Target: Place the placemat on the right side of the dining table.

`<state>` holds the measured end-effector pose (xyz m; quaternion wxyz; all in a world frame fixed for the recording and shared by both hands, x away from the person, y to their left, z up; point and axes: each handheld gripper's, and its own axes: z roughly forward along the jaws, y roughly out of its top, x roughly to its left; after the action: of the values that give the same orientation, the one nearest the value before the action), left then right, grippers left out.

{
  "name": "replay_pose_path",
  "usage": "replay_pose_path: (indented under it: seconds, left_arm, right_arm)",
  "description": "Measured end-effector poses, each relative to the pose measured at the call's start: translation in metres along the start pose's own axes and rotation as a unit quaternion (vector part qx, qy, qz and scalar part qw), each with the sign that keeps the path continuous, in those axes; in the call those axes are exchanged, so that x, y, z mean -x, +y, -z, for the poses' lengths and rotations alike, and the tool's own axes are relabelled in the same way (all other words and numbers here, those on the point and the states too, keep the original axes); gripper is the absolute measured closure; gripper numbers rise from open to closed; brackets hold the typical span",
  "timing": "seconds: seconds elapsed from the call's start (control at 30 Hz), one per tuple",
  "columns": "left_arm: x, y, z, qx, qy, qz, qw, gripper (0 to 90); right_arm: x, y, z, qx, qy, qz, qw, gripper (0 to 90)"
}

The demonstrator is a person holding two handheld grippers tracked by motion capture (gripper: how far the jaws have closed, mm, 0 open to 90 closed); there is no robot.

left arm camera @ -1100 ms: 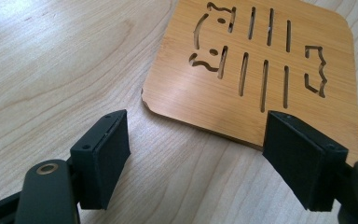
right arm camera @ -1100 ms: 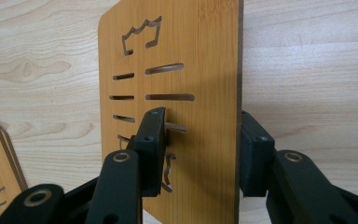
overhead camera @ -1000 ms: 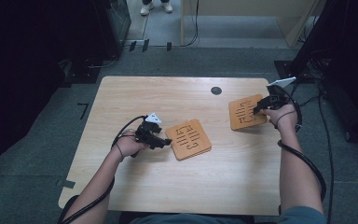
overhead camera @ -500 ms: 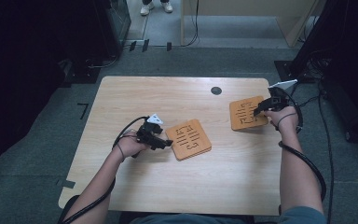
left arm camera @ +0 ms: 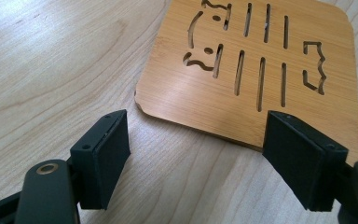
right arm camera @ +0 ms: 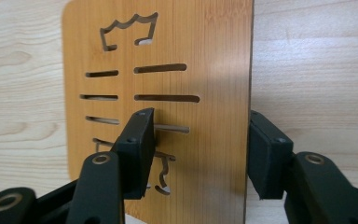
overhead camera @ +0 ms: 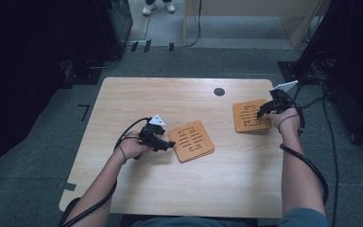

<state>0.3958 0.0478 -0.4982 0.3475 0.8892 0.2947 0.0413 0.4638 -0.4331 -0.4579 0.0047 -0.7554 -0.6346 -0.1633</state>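
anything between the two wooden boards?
Nothing. In the high view only bare table separates the left board from the right board.

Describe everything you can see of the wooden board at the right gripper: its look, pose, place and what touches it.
The wooden board is a thin, square, bamboo-like slab with rounded corners, cut through with parallel slots and a crown-like outline. It lies flat near the far right corner of the table. The right gripper straddles its edge, jaws just opening, one over the board's face and one beyond its edge; whether they touch it I cannot tell.
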Motion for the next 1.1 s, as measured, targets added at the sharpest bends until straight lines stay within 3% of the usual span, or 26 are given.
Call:
replay_pose_path:
  seconds: [0.53, 1.1]
  left_arm:
    - [-0.003, -0.003, -0.002, 0.003, 0.011, 0.005, 0.9999, 21.1]
    - [-0.003, -0.003, -0.005, 0.003, 0.014, 0.005, 0.9999, 20.7]
  right_arm:
    - [-0.003, -0.004, -0.021, -0.004, -0.006, 0.012, 0.9999, 46.8]
    - [-0.009, -0.012, -0.018, 0.015, 0.006, 0.029, 0.9994, 35.0]
